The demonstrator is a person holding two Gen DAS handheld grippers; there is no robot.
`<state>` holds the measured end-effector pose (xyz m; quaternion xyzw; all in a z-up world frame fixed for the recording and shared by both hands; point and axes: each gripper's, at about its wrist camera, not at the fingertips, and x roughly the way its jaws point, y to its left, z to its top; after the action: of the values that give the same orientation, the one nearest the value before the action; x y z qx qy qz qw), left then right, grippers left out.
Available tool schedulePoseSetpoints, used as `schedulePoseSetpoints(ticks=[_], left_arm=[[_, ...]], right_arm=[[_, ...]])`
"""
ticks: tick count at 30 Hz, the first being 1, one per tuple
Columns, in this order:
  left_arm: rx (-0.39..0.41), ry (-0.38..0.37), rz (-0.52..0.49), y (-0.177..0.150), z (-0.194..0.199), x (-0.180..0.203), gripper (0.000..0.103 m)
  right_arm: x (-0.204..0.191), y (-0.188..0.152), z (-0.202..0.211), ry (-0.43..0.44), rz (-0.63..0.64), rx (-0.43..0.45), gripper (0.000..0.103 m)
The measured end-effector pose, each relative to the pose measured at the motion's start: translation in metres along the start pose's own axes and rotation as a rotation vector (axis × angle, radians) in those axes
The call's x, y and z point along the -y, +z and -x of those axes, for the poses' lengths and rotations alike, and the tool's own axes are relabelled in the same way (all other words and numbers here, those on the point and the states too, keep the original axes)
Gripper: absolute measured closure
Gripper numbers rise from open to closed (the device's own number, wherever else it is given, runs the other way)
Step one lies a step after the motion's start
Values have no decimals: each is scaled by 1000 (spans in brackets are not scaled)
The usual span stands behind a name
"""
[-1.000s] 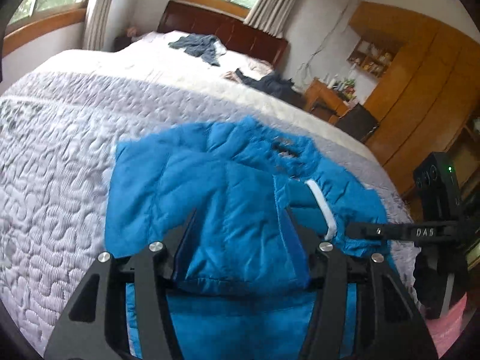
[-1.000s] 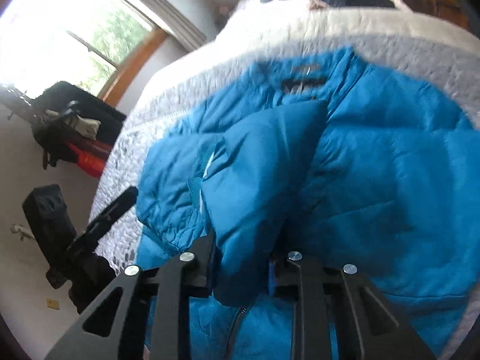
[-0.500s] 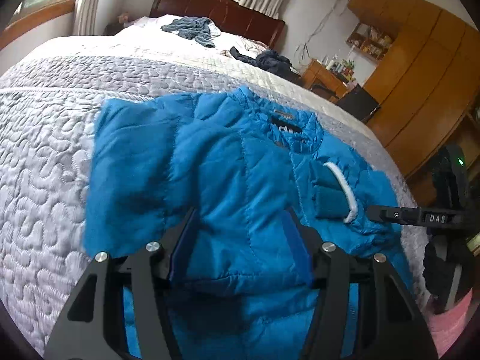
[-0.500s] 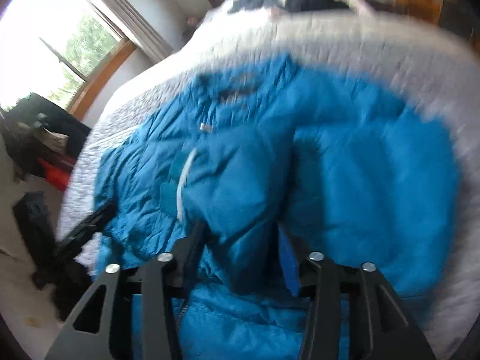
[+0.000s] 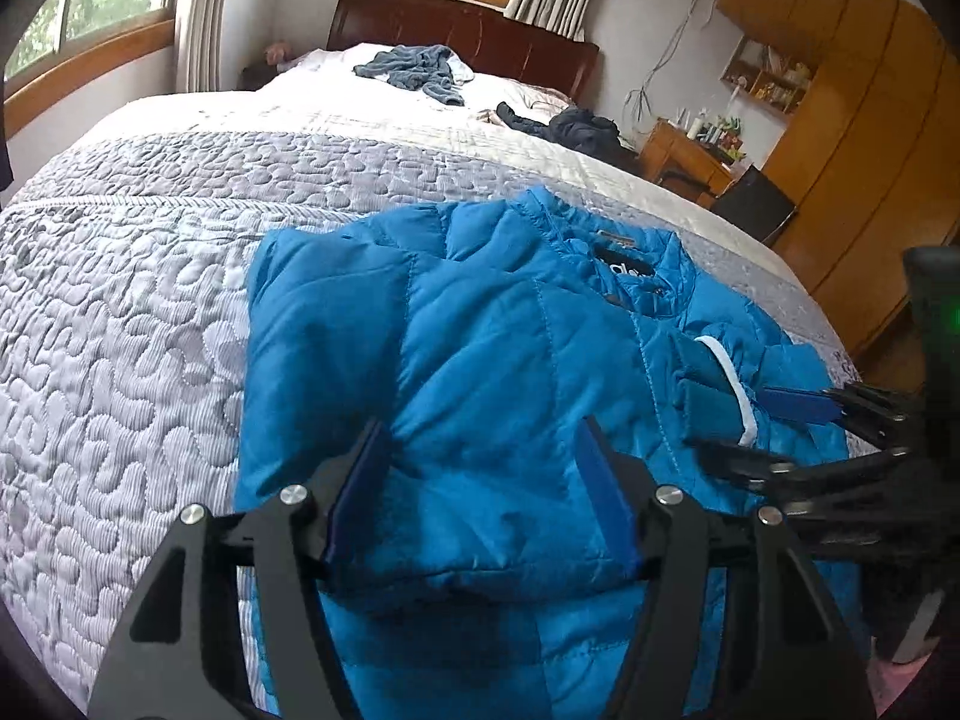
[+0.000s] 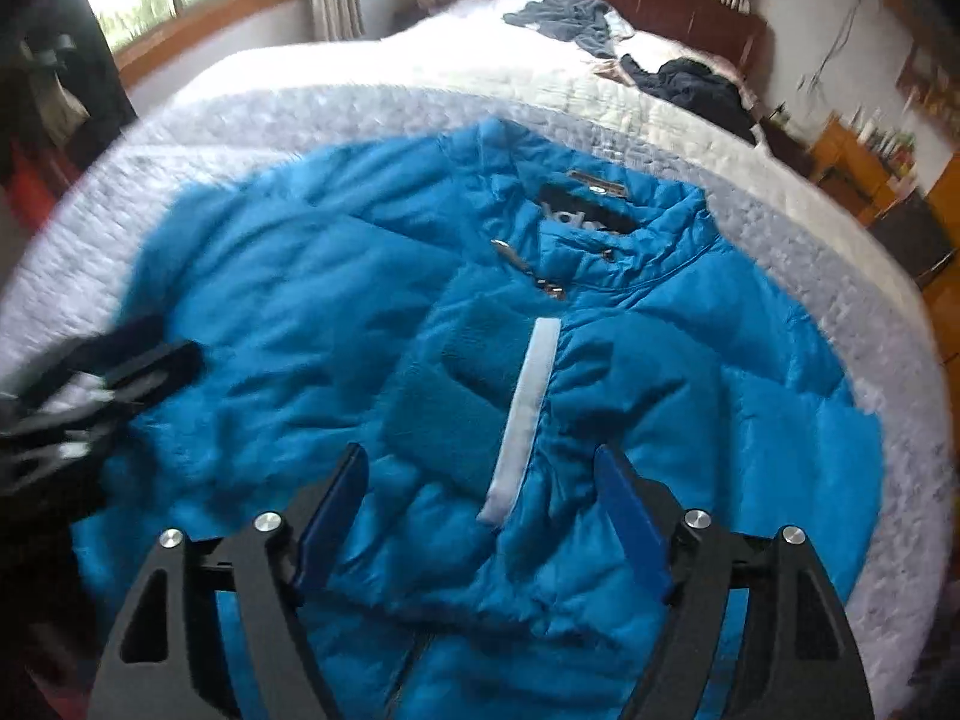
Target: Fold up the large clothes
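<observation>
Straddling blue jacket [image 5: 480, 360] folds, both claws [image 5: 483, 468] [image 6: 480, 492] apart; dark clothes [image 5: 576, 126] near headboard.

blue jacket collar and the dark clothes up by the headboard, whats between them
Only bare bedding: the grey quilt, then white bedspread, lie between the blue jacket and the dark clothes, clearest in the right wrist view.

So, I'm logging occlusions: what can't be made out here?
- Puffy blue quilted jacket: hem cut off by both views' bottom edges, behind the tools.
- Collar label: right view motion-blurred, text unreadable.
- Wooden shelf items: too small, left view.
</observation>
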<state>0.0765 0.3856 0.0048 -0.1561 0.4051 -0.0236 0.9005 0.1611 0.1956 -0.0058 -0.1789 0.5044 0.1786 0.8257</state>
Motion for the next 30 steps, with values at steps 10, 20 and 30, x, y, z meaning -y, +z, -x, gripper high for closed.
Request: schedulePoseSetpoints(ticks=[10,20,30], left_arm=[[2,8,-9,-2,-5,0,39],[3,20,-11,-4,-5,0,39],[69,-16,-67,-3,29,28,36]], right_arm=[[70,-5,27,158,-193,73,73],[190,-69,56,127,-462,88,69],[195,-69,78,161,-443,201,59]])
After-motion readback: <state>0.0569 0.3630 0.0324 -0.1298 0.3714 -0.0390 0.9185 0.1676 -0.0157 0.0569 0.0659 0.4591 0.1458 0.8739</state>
